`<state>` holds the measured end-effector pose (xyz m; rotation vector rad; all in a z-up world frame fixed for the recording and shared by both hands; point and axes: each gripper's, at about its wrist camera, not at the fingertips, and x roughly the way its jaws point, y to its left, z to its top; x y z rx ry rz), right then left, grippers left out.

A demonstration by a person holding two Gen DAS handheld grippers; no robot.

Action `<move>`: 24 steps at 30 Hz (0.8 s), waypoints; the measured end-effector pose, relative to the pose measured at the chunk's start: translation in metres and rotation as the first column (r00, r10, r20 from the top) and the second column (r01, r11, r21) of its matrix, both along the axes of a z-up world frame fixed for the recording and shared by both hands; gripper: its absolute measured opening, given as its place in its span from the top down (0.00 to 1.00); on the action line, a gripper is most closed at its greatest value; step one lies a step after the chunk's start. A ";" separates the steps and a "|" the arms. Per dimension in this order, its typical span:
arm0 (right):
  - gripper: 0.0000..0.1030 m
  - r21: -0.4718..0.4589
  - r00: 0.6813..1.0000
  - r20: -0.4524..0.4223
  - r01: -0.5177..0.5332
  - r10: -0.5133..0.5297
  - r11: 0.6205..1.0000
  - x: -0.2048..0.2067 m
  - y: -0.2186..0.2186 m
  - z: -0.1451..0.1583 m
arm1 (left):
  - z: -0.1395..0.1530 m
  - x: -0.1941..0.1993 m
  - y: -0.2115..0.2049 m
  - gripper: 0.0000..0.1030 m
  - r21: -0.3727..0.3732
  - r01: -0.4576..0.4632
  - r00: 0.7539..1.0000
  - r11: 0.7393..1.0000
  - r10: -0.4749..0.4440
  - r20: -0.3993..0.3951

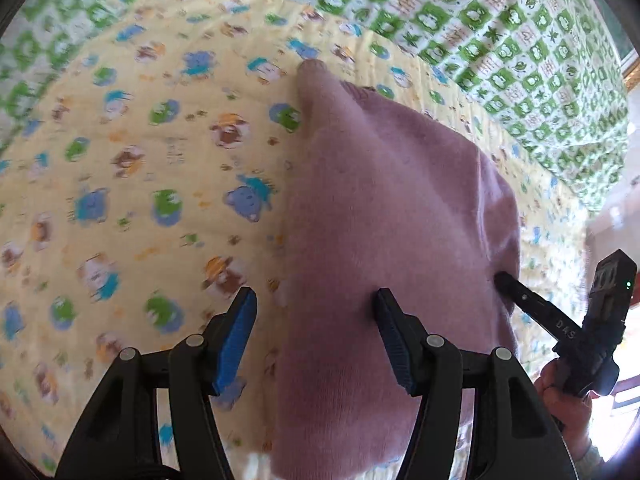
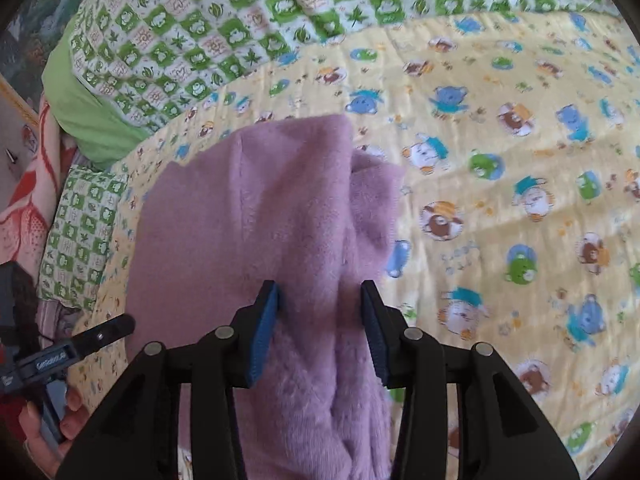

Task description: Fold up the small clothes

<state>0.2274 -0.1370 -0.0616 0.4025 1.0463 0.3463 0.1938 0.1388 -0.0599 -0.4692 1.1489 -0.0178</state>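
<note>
Midway through, by the look of it: soft fuzzy mauve knitted garment (image 1: 384, 216) already doubled into a long narrow strip on the yellow quilted bedspread printed with cartoon bears (image 1: 132, 152), but bunched and uneven along one side, so at least one more fold and some squaring up left.

Left gripper (image 1: 316, 316) spread wide, blue pads apart, gripping nothing; strip's near end under and ahead of the gap, one finger over the knit, the other over bare bedspread. Right gripper (image 2: 320, 312) likewise parted, straddling a raised ridge of the knit; cannot tell whether the pads touch it, no pinch visible.

Edges: from the left wrist, a clean long fold edge just ahead of the left finger, running away to a rounded far tip. From the right wrist, a rumpled flap (image 2: 376, 200) ahead and to the right of the fingers, a flatter squared panel ahead and to the left.

Room: plenty of open bedspread left of the left gripper and right of the right gripper. Far ahead, green-and-white checked quilt (image 2: 224, 32) heaped along the back, well apart from the garment.
</note>
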 end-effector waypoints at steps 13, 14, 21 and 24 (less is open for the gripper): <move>0.81 0.016 0.995 -0.062 0.083 -0.081 0.996 0.001 -0.023 -0.015 | -0.017 0.000 -0.011 0.26 -0.032 -0.014 1.000 0.999 0.014 -0.007; 0.78 0.016 0.995 -0.057 0.081 -0.080 0.997 -0.004 -0.025 -0.009 | -0.013 -0.006 -0.013 0.26 -0.009 -0.015 1.000 1.000 0.015 -0.005; 0.75 0.003 0.991 0.113 -0.070 0.069 0.998 -0.068 -0.017 0.033 | 0.004 -0.041 -0.034 0.28 0.101 -0.003 1.000 0.995 0.003 -0.003; 0.75 -0.100 0.988 0.032 -0.146 0.150 0.984 -0.079 0.000 0.010 | -0.010 -0.047 -0.040 0.26 0.129 0.000 0.999 0.992 0.006 -0.047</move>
